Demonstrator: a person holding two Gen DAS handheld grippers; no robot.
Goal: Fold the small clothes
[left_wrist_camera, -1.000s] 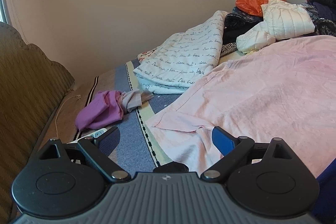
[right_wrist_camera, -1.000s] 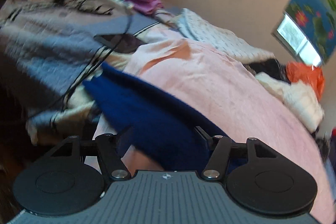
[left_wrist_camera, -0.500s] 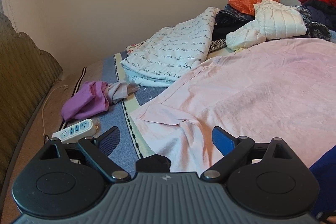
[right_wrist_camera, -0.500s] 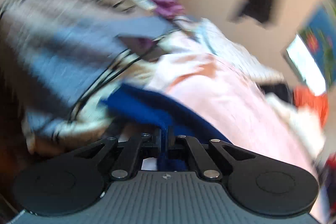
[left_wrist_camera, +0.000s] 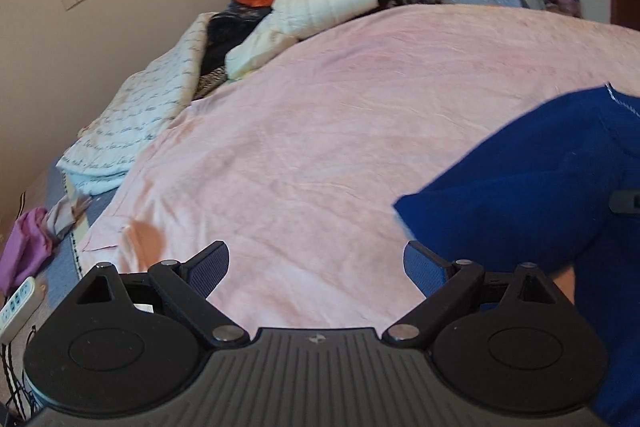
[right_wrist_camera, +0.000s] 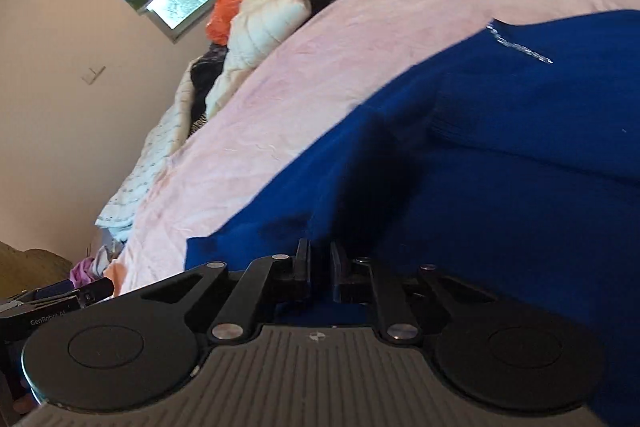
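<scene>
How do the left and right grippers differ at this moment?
The left gripper stands wide open with only pink sheet between its fingers; the right gripper is nearly closed, its jaws opening slightly, with blue garment in the narrow gap. The left one's pads look blue; the right one's look dark. The left has nothing in it, though the garment drapes by its right finger. Both share the same black build.

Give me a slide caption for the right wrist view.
Right gripper, jaws opening, holds a fold of blue garment over the pink sheet.
</scene>
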